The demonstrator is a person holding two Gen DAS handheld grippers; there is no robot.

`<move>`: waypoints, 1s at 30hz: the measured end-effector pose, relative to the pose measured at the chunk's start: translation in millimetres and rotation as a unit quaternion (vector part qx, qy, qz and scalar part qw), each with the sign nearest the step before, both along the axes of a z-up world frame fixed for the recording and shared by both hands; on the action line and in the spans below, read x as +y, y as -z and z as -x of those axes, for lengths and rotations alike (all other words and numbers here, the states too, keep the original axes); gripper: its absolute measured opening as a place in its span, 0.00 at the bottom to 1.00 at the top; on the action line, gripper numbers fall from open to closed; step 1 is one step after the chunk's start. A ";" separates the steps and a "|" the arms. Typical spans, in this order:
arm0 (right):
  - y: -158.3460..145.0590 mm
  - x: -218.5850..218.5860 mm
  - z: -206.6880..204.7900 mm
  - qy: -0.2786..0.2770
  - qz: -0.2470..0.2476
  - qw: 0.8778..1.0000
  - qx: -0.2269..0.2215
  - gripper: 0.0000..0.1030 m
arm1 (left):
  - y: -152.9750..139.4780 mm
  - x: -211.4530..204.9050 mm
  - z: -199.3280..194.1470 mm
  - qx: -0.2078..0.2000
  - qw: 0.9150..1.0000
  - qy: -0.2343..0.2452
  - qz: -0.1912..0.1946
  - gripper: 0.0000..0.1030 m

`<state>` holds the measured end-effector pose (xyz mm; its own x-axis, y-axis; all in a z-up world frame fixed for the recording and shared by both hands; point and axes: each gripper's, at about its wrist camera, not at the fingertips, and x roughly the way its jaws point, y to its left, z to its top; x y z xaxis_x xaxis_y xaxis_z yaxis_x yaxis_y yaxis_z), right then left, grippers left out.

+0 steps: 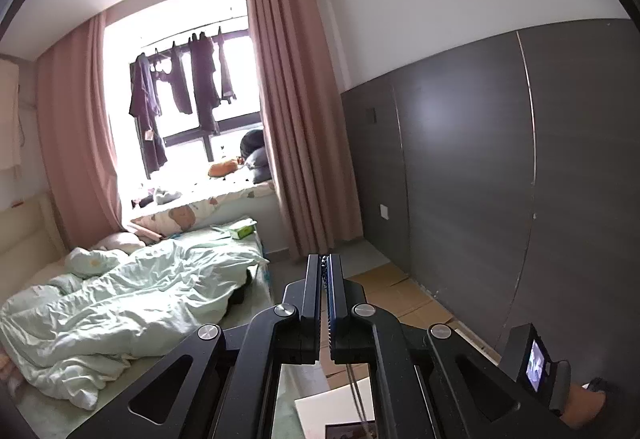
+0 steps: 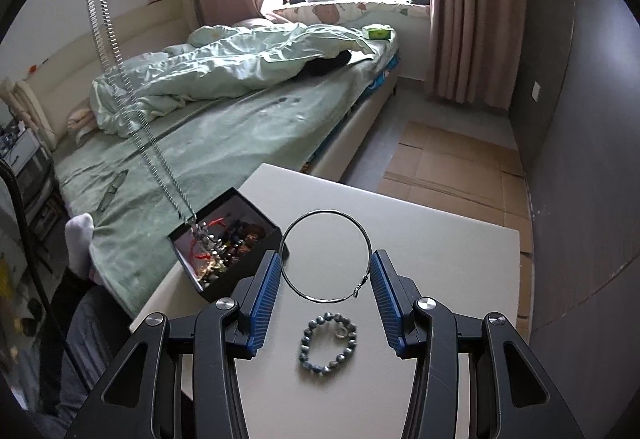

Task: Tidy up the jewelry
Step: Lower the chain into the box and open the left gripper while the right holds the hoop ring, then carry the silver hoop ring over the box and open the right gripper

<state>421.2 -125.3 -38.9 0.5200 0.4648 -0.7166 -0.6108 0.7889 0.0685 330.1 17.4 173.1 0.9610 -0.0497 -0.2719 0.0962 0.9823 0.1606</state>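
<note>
My left gripper (image 1: 325,263) is raised high and shut on a silver chain; a thin length hangs below it (image 1: 357,395). In the right wrist view the silver chain (image 2: 120,87) hangs from the top left down into a black jewelry box (image 2: 228,251) full of mixed pieces at the white table's left edge. My right gripper (image 2: 326,267) is open and empty, its blue pads on either side of a thin silver hoop (image 2: 289,235) lying on the white table (image 2: 440,247). A blue-grey bead bracelet (image 2: 316,363) lies nearer, between the jaws.
A bed with a pale green duvet (image 2: 224,71) lies to the left of the table. Flattened cardboard (image 2: 448,163) covers the floor by the dark wall panels (image 1: 500,159). A person's white sock (image 2: 80,239) shows at the left. Pink curtains (image 1: 296,119) frame the window.
</note>
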 end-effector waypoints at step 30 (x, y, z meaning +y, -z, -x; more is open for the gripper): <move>16.6 38.2 6.3 -0.020 -0.001 1.000 0.018 0.46 | 186.5 41.0 -38.7 0.192 0.974 -0.006 0.120 0.02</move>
<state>414.9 -87.1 -55.5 0.4743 0.4862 -0.7339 -0.6396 0.7632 0.0922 368.8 58.4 -13.3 0.7921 -0.1445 -0.5931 0.0914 0.9887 -0.1188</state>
